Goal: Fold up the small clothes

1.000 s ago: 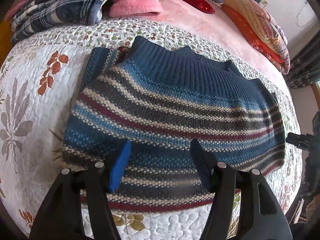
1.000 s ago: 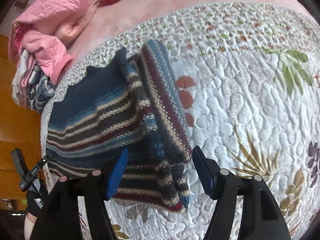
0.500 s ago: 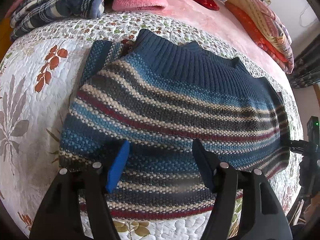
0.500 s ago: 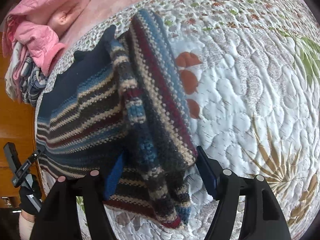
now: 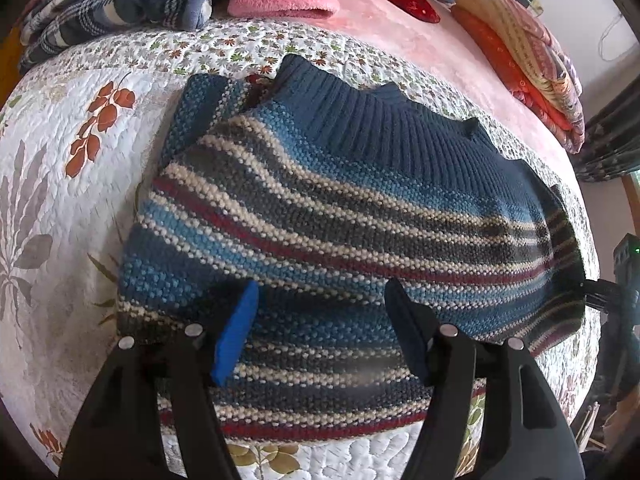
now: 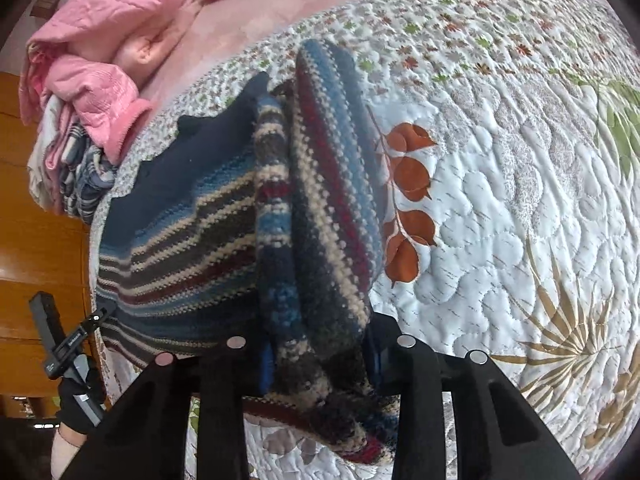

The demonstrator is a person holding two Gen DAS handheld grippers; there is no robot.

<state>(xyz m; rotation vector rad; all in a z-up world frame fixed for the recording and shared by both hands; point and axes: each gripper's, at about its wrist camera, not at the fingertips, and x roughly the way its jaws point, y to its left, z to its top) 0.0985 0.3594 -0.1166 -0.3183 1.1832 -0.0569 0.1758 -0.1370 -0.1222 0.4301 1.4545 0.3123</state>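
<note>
Two grippers over striped sweater (image 5: 340,216), right gripper (image 6: 320,354) now clenched on folded sleeve (image 6: 328,200), left gripper (image 5: 320,320) still spread.

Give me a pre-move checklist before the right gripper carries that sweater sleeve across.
1. Right gripper closed on the folded sleeve: ok, knit is bunched between its fingers.
2. Left gripper clear of the fabric: ok, open above the sweater, holding nothing.
3. Sweater body lying flat: ok in the left wrist view, stripes run smooth.
4. Grip takes the sleeve alone, not the layers under it: cannot tell, fabric hides the pads.
5. Landing area free: ok, only quilt beside the sweater; the pink clothes lie far back.
</note>
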